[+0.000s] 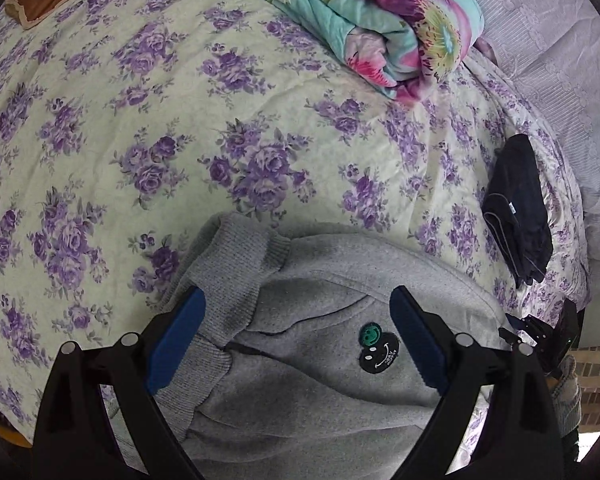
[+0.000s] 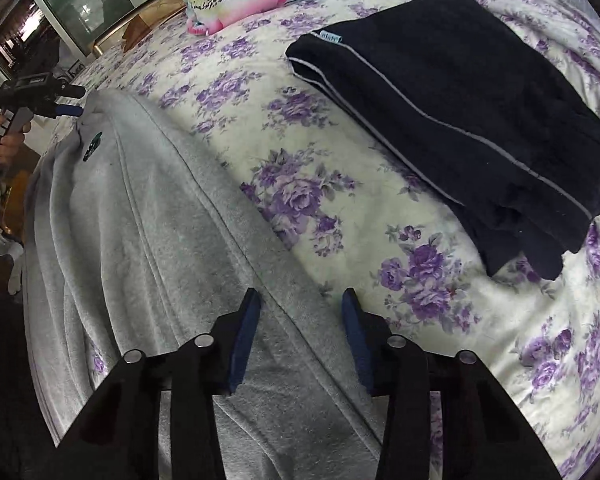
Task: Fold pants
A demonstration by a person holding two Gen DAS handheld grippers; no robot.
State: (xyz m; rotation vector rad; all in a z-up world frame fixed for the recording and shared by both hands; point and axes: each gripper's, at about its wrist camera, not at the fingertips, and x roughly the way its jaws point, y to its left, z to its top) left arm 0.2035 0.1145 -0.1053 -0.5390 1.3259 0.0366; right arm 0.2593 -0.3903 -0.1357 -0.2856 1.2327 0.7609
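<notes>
Grey sweatpants with a smiley patch lie on the flowered bed sheet. My left gripper hangs open above them, its blue pads wide apart over the patch and the ribbed bands, gripping nothing. In the right wrist view the pants stretch away toward the left gripper, which a hand holds at the far end. My right gripper stands over the near edge of a grey leg. Its pads are a narrow gap apart, with fabric below them and not pinched.
A folded dark garment with a grey stripe lies on the sheet to the right of the pants, also seen as a dark bundle. A rolled pink and teal quilt sits at the head end. The bed's edge runs left of the pants.
</notes>
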